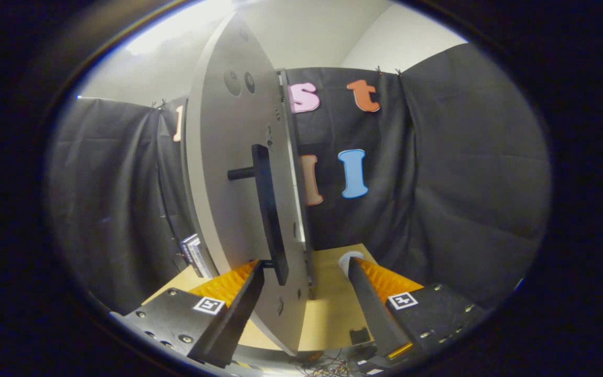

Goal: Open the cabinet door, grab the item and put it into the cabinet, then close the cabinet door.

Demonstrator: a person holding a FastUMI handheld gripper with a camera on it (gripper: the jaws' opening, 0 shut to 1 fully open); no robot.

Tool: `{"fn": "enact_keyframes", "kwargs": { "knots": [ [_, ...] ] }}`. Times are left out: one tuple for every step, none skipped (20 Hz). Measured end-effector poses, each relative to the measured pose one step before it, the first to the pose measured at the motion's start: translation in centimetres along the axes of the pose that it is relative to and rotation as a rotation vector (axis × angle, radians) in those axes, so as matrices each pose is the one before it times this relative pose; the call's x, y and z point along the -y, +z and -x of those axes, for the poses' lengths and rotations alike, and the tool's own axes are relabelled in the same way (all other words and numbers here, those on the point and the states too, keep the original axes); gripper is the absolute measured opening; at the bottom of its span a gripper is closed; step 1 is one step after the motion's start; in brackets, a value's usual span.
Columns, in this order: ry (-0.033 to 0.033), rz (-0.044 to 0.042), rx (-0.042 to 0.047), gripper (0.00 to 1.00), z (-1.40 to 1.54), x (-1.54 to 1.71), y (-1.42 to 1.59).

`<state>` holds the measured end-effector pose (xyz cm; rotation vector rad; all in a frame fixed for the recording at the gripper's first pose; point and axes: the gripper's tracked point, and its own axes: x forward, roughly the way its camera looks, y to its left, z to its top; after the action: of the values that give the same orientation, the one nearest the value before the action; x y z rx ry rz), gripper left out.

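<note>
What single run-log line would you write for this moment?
phase: door handling | gripper: open, fingers astride door edge | cabinet door: ajar, edge-on | handle: between fingers, ungripped

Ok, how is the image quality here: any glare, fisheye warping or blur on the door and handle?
Gripper view: strong fisheye bending bows the cabinet door into a curve; bright glare washes out the wall above its top edge; the black handle stays sharp and dark against the door; the tool is open, its fingers either side of the door's lower edge, in focus; the table is evenly lit.
</note>
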<state>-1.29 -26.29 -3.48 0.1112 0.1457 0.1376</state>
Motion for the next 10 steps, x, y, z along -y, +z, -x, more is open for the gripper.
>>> {"fn": "enact_keyframes", "kwargs": {
  "knots": [
    [0.03165, -0.01151, -0.00526, 0.97, -0.302, -1.064, -0.203],
    [0.03462, -0.01086, -0.00508, 0.98, -0.325, -1.211, -0.396],
    [0.03649, -0.01041, -0.00283, 0.98, -0.609, -1.154, -0.136],
    [0.03135, -0.00913, -0.00308, 0.98, -0.437, -1.24, -0.186],
    [0.02508, -0.00429, -0.00014, 0.98, -0.563, -1.017, -0.144],
    [0.01695, -0.00309, -0.00141, 0.98, -0.568, -0.925, -0.113],
    [0.013, 0.00527, 0.00086, 0.98, -0.528, -0.929, -0.127],
    [0.00847, 0.00674, -0.00116, 0.98, -0.467, -0.919, -0.097],
    [0.00713, 0.01198, 0.00296, 0.98, -0.571, -0.915, -0.038],
    [0.00653, 0.01844, 0.00147, 0.98, -0.529, -0.91, -0.086]
  ]
}}
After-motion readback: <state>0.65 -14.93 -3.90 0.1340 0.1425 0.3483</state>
